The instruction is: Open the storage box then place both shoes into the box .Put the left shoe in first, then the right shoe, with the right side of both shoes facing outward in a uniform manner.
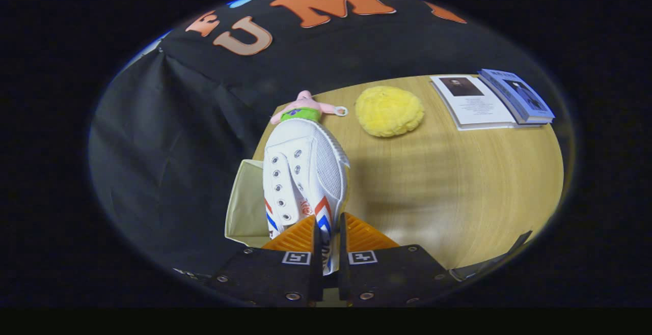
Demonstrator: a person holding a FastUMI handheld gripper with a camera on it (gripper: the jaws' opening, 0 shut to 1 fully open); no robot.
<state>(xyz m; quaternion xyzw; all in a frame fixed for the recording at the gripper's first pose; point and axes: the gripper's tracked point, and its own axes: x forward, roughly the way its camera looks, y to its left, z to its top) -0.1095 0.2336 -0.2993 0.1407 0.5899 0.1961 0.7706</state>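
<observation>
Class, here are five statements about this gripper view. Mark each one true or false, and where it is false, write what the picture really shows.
1. The gripper is shut on a white shoe. True: both fingers press on the shoe's heel end.
2. The shoe points toward a pink plush toy lying beyond it. True.
3. The yellow fluffy pad lies inside the storage box. False: it lies on the wooden table, beyond the fingers.
4. The books are stacked on top of the yellow pad. False: they lie on the table beside it, apart from it.
5. A beige storage box shows beside and under the shoe. True.
</observation>
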